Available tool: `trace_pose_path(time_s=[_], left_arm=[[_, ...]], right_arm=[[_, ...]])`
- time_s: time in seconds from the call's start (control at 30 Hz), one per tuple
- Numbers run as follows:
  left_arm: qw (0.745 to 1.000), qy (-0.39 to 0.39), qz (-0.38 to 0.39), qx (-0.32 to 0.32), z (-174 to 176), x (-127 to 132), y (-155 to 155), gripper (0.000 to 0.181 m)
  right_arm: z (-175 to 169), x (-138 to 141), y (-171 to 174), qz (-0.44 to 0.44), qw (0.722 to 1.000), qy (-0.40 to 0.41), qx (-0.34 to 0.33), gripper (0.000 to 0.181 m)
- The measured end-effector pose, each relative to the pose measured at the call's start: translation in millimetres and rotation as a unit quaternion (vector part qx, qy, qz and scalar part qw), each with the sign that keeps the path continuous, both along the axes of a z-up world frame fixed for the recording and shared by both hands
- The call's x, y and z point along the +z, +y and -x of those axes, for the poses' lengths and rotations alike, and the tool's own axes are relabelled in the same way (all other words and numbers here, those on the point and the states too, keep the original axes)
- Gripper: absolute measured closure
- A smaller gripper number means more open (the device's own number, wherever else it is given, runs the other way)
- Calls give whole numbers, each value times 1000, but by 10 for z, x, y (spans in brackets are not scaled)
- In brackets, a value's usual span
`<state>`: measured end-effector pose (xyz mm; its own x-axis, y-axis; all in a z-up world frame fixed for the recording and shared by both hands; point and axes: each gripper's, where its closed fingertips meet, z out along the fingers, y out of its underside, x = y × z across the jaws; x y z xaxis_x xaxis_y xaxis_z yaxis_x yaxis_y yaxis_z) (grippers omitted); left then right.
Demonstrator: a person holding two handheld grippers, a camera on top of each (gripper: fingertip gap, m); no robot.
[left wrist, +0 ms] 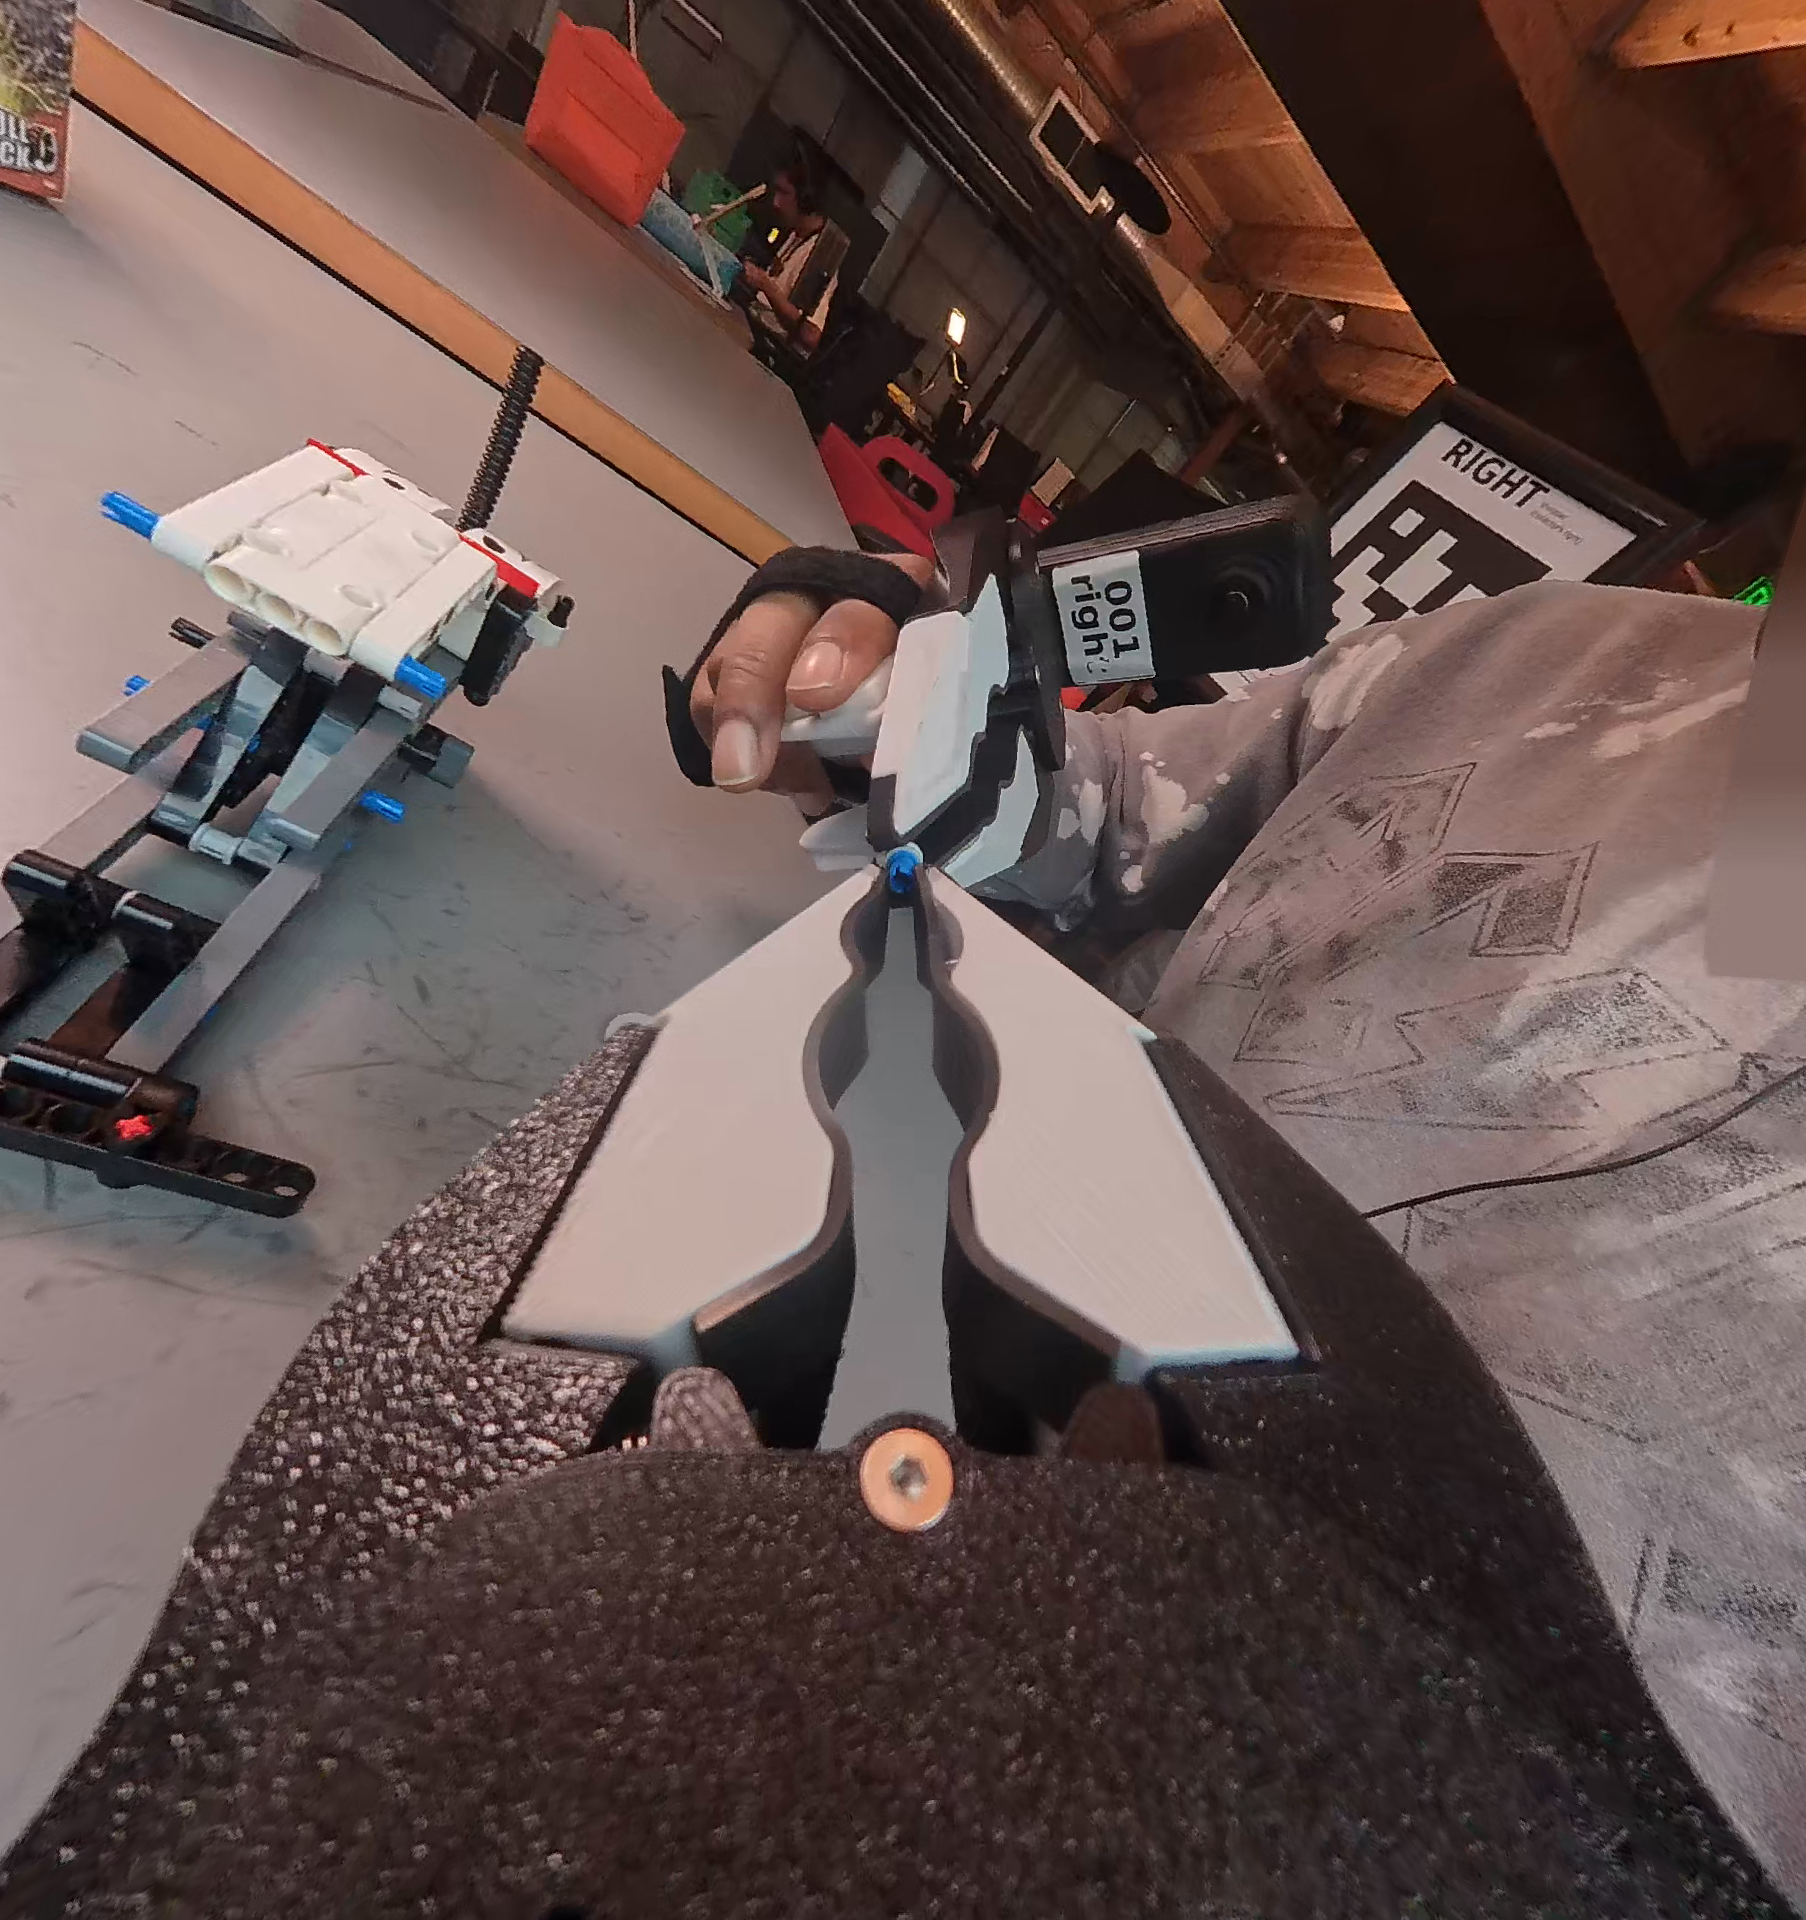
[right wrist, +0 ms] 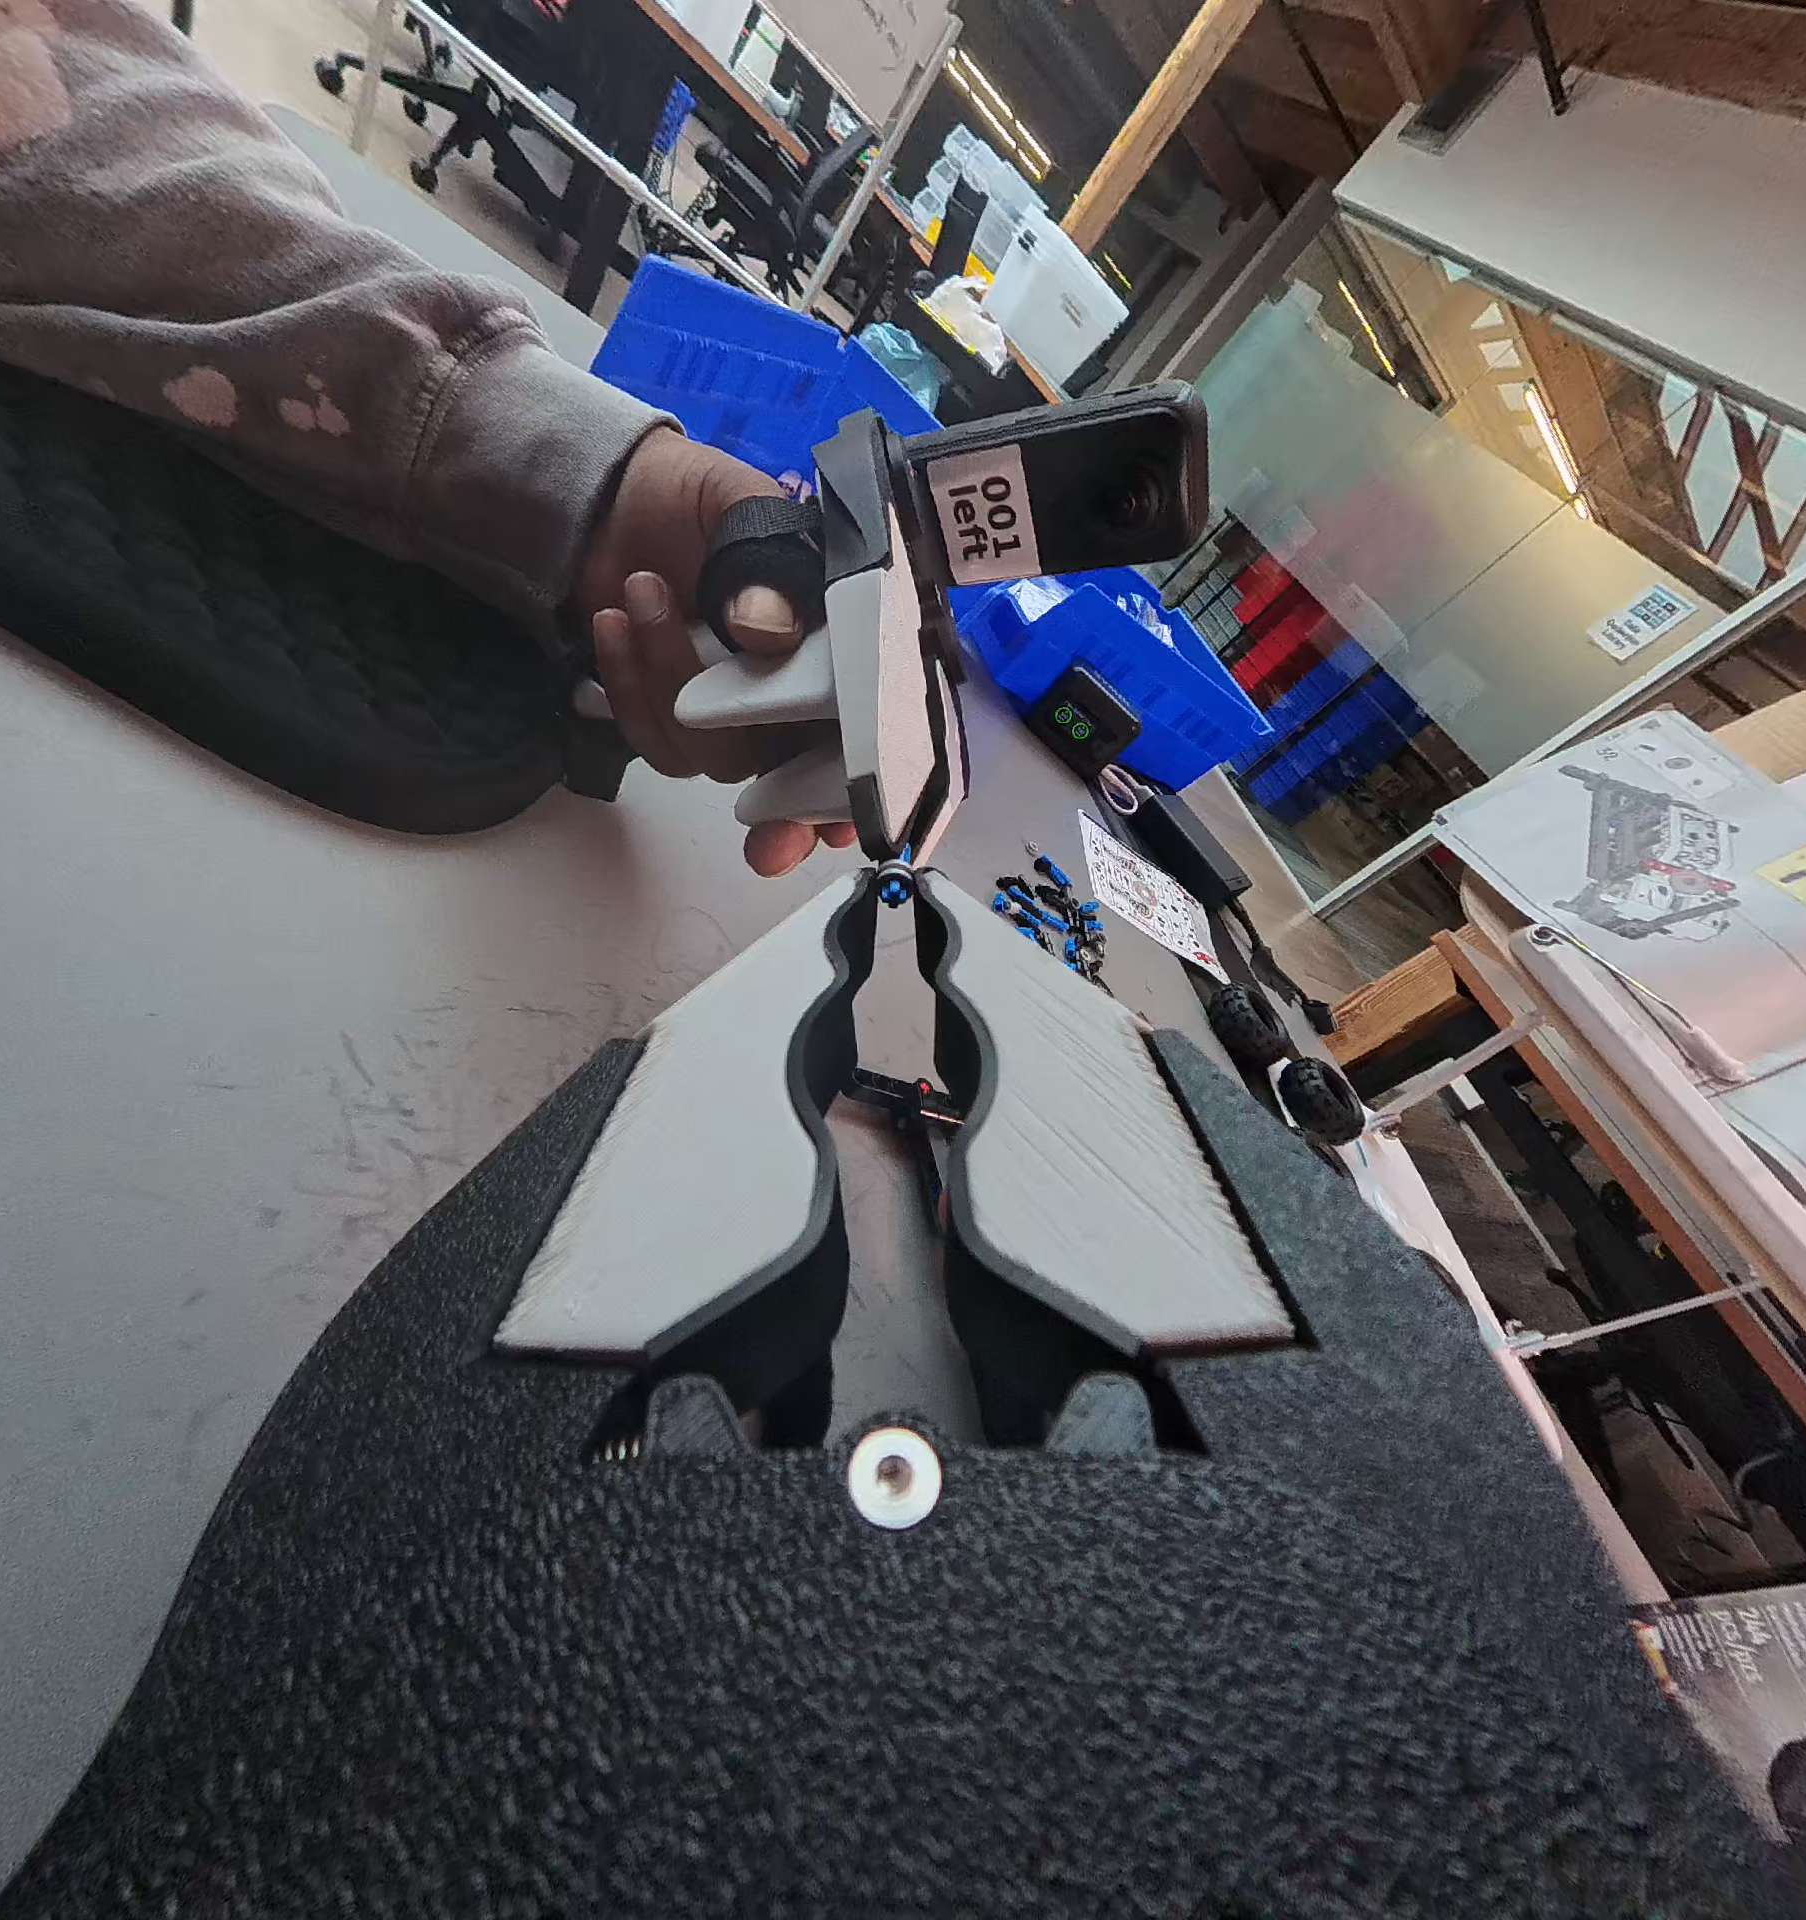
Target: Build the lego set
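The partly built lego model, with white panels on a grey and black frame, lies on the grey table at the left of the left wrist view. My left gripper and my right gripper meet tip to tip in the air above the table. A small blue pin sits between the tips; it also shows in the right wrist view. Both grippers are shut on it. A hand holds each gripper. The right gripper shows opposite in the left wrist view, and the left gripper in the right wrist view.
A pile of small blue and black pieces, a sticker sheet and black wheels lie near the table's right edge. An open instruction booklet stands to the right. Blue bins stand behind. The set's box is at the far left. Only a small space, under 4 cm, lies between the two pairs of fingers.
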<state>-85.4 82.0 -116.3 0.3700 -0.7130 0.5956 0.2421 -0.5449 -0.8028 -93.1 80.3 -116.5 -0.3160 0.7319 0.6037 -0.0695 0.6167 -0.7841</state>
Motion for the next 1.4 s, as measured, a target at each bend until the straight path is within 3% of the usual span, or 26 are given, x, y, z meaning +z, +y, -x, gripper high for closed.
trace_pose_path(time_s=[0.47,0.7,0.87,0.97,1.27,1.4], left_arm=[[994,40,20,101,172,-126,247,178],[983,118,-18,138,185,-185,296,177],[984,108,-40,136,175,-118,284,178],[985,102,-47,130,160,-91,265,177],[976,122,-95,150,175,-17,276,177],[975,123,-106,153,177,14,268,177]], right_arm=[[102,-134,255,2,999,-13,-50,176],[112,-184,317,-3,998,-16,-62,178],[127,-196,330,8,998,-17,-65,168],[110,-123,311,21,998,-4,-59,179],[70,50,358,83,995,17,-51,181],[84,33,363,93,994,8,-52,166]])
